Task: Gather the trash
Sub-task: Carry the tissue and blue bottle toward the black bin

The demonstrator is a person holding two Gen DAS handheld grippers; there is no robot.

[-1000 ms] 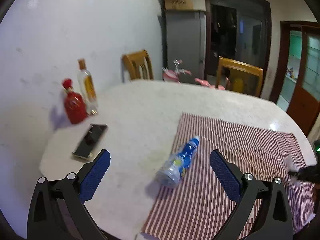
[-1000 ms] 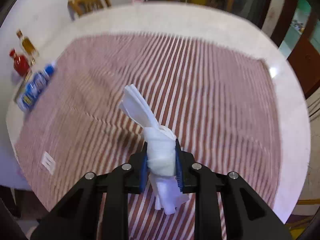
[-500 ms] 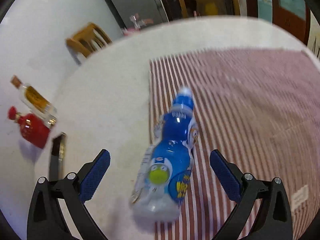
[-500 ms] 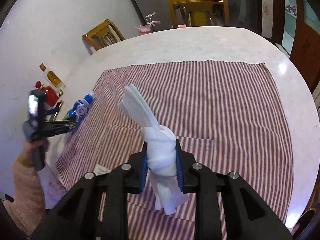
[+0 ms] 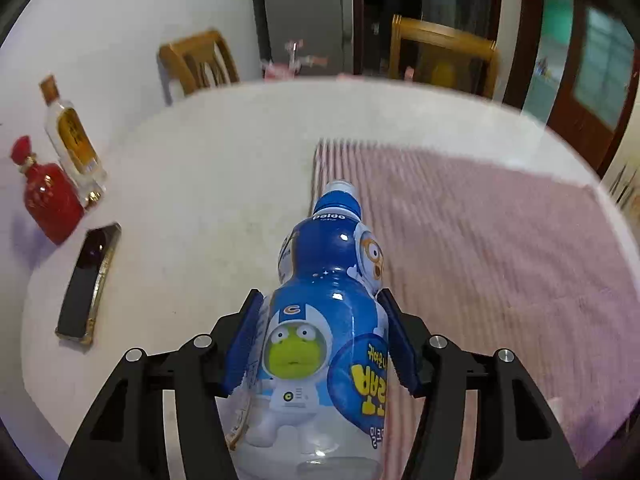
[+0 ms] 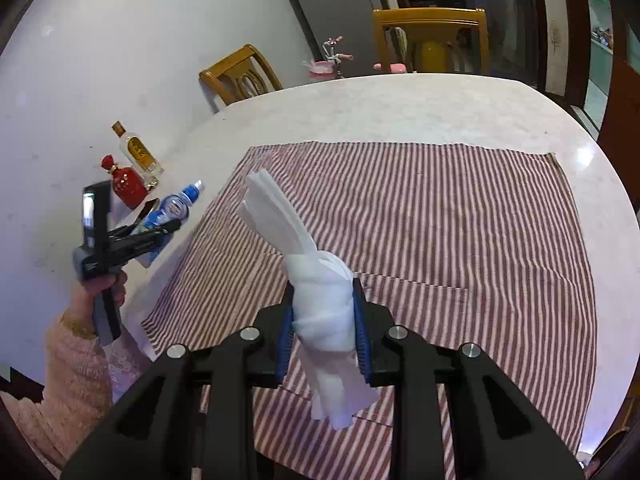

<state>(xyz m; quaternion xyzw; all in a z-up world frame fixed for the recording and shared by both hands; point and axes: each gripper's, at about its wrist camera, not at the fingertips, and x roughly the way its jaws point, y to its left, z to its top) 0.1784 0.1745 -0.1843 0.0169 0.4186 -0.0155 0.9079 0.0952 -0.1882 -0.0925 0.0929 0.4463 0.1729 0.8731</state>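
Blue-labelled clear plastic cartoon drink bottle (image 5: pixel 324 320) sitting clamped between the left gripper (image 5: pixel 322 344) fingers, seemingly lifted off the pale round table (image 5: pixel 192 200). Crumpled white paper tissue (image 6: pixel 322 308) staying pinched between the right gripper (image 6: pixel 323 330) fingers, above the red-and-white striped cloth (image 6: pixel 460 220).
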